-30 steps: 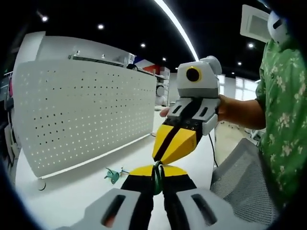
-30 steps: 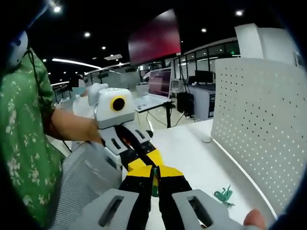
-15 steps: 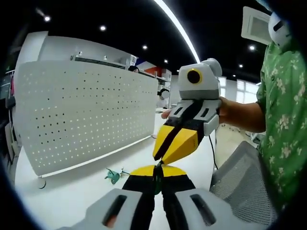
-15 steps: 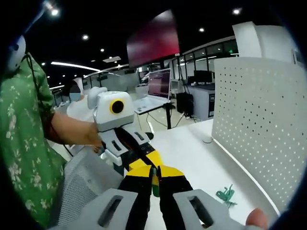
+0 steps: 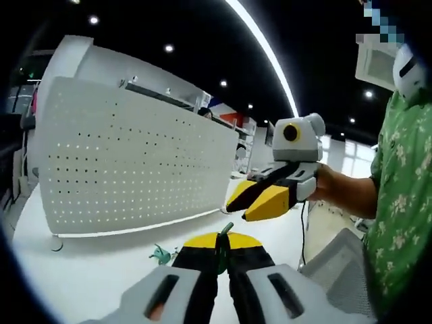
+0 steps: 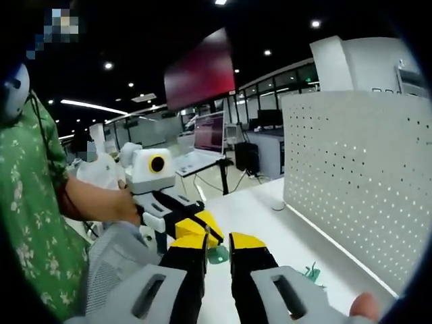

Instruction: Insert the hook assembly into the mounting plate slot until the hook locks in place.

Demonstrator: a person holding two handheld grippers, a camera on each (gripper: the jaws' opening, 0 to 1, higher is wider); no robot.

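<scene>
**Hook in the air, slot not yet reached**

Grips a slim green hook piece (image 5: 222, 235) in the left gripper (image 5: 217, 241), jaws pinched narrow on it, its tip poking up just past the yellow pads. Carries it well above the white tabletop (image 5: 101, 277), apart from the perforated panel (image 5: 135, 169) that stands upright along the tabletop's far edge.

Shows the right gripper (image 5: 241, 210) coming in from the right, near the hook but not touching it, with a dark gap between its jaws. Confirms this from the right gripper view: jaws spread there, holding nothing, framing the green piece below and beyond them, with the left gripper (image 6: 206, 233) slanting in from the left.

Leaves a second green piece (image 5: 160, 254) lying on the tabletop near the foot of the panel. Cannot tell whether it belongs to the hook assembly; too small.

Reads as the carry-and-align step, insertion not begun. Calls next for turning the held hook toward the panel, presumably the mounting plate, lining its end up with a slot, and pushing until it catches. Needs care against the thin part twisting in so narrow a pinch, and against the free gripper blocking sight of the slot.
</scene>
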